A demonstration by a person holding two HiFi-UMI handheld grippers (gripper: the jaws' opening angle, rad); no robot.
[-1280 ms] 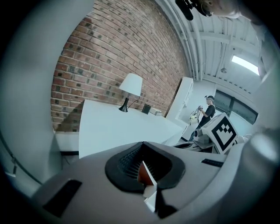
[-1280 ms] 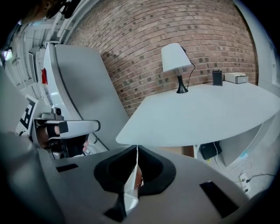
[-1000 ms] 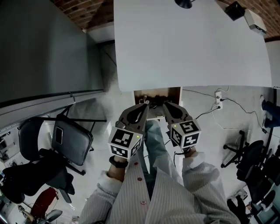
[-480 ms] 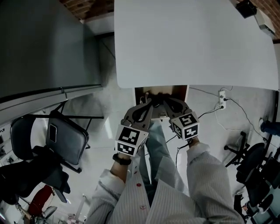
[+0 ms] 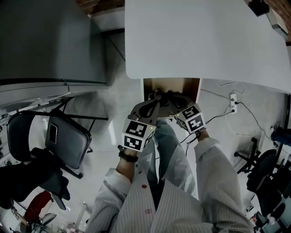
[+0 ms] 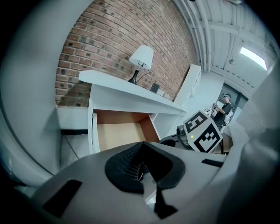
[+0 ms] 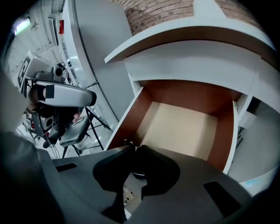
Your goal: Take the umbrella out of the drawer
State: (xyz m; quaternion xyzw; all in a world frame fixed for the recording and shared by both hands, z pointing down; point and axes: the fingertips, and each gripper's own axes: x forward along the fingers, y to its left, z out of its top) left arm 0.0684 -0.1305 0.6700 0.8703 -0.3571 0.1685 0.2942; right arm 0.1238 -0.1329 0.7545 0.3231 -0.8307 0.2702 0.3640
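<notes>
Umbrella: cannot place it, not made out in any view. Left gripper (image 5: 156,97): jaws pressed together, holding nothing, tips at the front of the open drawer (image 5: 182,84) under the white worktop (image 5: 204,41). Right gripper (image 5: 170,97): just beside it, jaws likewise closed, nothing clamped, angled down toward the drawer.

The right gripper (image 7: 133,149) pointed down at the open drawer (image 7: 130,118), its jaws closed together; the drawer's pale floor lay between brown walls, under the white desk (image 7: 192,52); a folding chair (image 7: 74,131) stood left; brick wall (image 7: 162,11) rose above.
</notes>
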